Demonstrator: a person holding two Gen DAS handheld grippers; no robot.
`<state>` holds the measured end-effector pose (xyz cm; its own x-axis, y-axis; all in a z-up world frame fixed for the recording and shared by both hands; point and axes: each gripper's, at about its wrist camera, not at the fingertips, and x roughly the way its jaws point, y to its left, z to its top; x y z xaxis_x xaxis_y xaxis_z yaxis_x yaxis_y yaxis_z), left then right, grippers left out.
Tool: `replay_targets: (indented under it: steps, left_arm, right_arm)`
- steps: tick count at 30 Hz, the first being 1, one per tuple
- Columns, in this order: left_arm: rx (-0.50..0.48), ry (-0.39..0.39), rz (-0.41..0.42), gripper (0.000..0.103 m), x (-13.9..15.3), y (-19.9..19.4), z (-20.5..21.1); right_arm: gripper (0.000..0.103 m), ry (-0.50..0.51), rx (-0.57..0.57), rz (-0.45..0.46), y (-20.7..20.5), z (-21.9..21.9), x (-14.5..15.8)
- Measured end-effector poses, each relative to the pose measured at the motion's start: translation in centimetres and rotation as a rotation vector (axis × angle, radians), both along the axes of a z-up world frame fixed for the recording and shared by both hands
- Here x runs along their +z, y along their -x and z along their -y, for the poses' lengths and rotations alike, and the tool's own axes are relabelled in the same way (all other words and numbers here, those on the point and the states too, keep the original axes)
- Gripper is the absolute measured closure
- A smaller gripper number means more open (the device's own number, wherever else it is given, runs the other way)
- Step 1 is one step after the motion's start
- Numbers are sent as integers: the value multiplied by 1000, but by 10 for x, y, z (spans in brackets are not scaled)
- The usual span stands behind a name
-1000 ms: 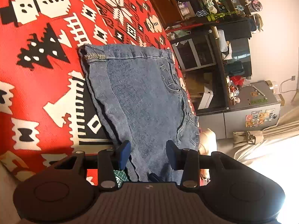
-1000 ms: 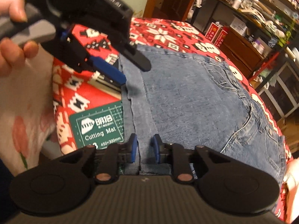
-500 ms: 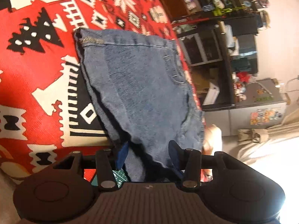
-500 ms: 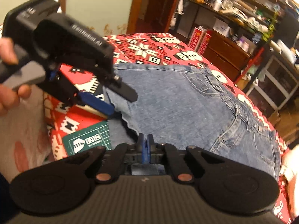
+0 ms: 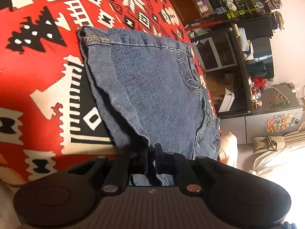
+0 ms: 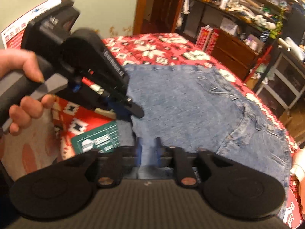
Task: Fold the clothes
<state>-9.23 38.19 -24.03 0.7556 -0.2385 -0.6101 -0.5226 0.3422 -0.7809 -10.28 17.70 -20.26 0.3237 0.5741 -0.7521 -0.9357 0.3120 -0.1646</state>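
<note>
Denim jeans (image 5: 152, 87) lying folded on woven red blanket (image 5: 38, 72), near edge pinched by left gripper (image 5: 151, 158), right gripper (image 6: 148, 148) opening around it.

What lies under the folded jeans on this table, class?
Under the denim jeans lies a red patterned cloth; a green cutting mat shows at their near edge. How far the mat runs beneath them is hidden.

Jeans (image 6: 200, 110) flat on the tablecloth (image 6: 152, 47), centre of my right view.
Cutting mat (image 6: 97, 139) at 8 o'clock, partly under them. Left gripper (image 6: 131, 108) at their 9 o'clock edge; shelves (image 6: 247, 19) at 1 o'clock behind.
</note>
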Motion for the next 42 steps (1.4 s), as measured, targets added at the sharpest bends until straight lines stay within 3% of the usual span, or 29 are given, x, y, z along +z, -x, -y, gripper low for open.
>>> replay_targets:
  steps: [4, 6, 7, 14, 18, 23, 26, 29, 34, 42]
  left_arm:
    - [-12, -21, -9, 98, 3, -1, 1]
    - [-24, -36, -14, 99, 3, -2, 1]
    - [-24, -42, -15, 100, 4, -1, 1]
    - [-38, -86, 0, 100, 14, 12, 0]
    - [-10, -17, -19, 100, -7, 14, -2]
    - [-47, -66, -12, 100, -2, 10, -1]
    - [-50, -104, -12, 95, 4, 13, -4]
    - [-37, -145, -12, 84, 12, 19, -12]
    - [-15, -199, -15, 74, 24, 29, -27]
    - [62, -239, -60, 69, 19, 36, -51]
  right_arm:
    - [75, 48, 23, 27, 3, -12, -12]
    - [88, 78, 15, 44, 1, -16, -19]
    - [101, 93, 11, 52, 1, -17, -23]
    - [101, 64, 46, 69, 12, -15, -5]
    - [101, 76, 30, 21, 12, -17, -15]
    - [98, 84, 9, -14, 8, -19, -26]
    - [92, 80, 8, -45, 5, -17, -24]
    - [89, 73, 5, -86, 2, -14, -22]
    - [85, 38, -3, -211, -5, -2, -11]
    - [85, -5, -17, -273, -9, 4, -5]
